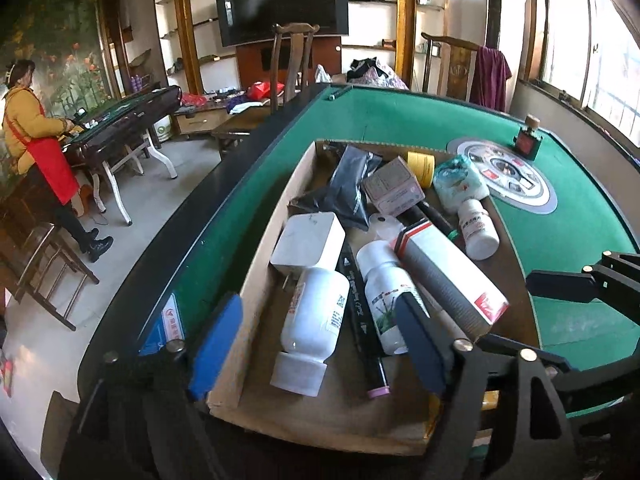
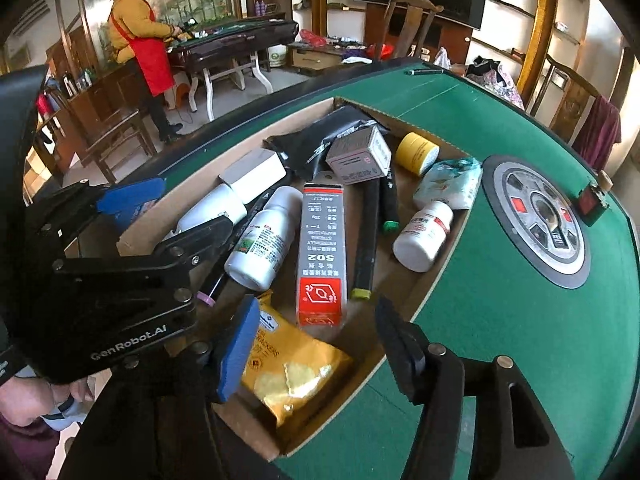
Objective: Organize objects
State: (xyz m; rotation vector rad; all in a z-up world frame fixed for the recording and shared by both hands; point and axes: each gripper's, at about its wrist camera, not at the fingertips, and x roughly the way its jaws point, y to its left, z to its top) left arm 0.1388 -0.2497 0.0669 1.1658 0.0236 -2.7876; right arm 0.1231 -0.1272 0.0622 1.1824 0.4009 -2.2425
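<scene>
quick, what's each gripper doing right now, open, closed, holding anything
Left gripper: open, holding nothing, over the white bottles in the cardboard box.
Right gripper: open, holding nothing, over the yellow snack packet.

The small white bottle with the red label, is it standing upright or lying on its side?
Lying on its side. The small white bottle rests lengthwise on the floor of the cardboard box.

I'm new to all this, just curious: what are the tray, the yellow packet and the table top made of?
Tray: likely cardboard, matte brown, with a raw cut edge.
Yellow packet: probably plastic film, glossy and crinkled, catching glints.
Table top: seemingly felt, flat green with no shine.
</scene>
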